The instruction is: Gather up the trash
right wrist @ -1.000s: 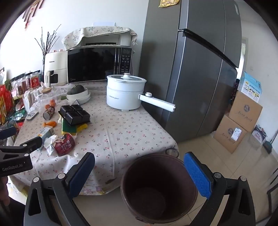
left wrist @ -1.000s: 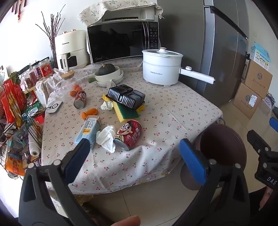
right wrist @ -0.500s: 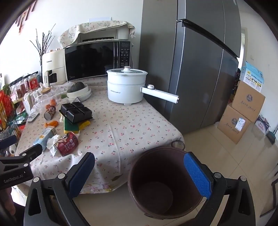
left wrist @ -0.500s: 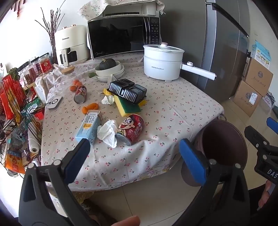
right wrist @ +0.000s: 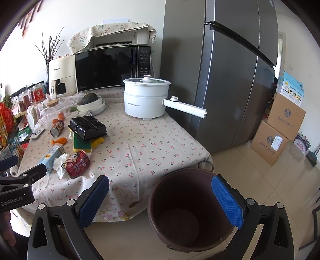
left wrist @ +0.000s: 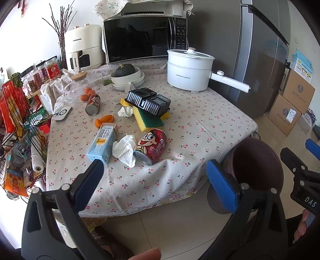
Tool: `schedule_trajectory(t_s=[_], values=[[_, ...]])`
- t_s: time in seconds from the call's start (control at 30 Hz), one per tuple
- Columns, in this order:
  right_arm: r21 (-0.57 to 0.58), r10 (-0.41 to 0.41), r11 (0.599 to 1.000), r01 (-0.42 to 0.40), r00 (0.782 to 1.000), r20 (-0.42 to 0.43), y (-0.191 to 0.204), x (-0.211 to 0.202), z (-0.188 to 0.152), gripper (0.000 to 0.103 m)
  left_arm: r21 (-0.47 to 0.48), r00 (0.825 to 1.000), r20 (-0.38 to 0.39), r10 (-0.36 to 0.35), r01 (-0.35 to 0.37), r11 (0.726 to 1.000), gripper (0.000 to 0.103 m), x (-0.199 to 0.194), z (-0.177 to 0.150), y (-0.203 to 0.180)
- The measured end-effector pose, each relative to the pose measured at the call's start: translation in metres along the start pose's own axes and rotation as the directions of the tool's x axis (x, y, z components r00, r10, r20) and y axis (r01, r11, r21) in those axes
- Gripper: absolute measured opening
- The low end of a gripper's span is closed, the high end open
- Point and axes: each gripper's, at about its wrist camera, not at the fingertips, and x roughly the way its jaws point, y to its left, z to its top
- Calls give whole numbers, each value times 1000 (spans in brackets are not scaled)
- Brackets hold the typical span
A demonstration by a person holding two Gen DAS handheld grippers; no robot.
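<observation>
Progress nil. Left wrist: left gripper [left wrist: 154,176] spread, empty, short of red can [left wrist: 150,146], tissue [left wrist: 125,149], milk carton [left wrist: 103,141] on table [left wrist: 210,128]. Right wrist: right gripper [right wrist: 160,197] spread, empty, above empty brown bin [right wrist: 192,208] beside table.

Daylight is falling across a white wall [right wrist: 120,12] and pale floor tiles [right wrist: 250,176]. A grey refrigerator [right wrist: 230,80] is standing beside the tabletop [right wrist: 152,144], which is wearing a cherry-print cloth. Cardboard boxes [right wrist: 280,128] are sitting stacked on the floor past the refrigerator, and a wire rack [left wrist: 18,128] is crowding the tabletop's far side.
</observation>
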Motion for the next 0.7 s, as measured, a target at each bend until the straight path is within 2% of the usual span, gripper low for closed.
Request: schedule_trajectory(t_s=[0.7], values=[[18, -1, 1000, 1, 1000, -8, -2, 1, 0, 103, -9, 1000, -1, 5, -5, 1000, 102, 2, 2, 1]])
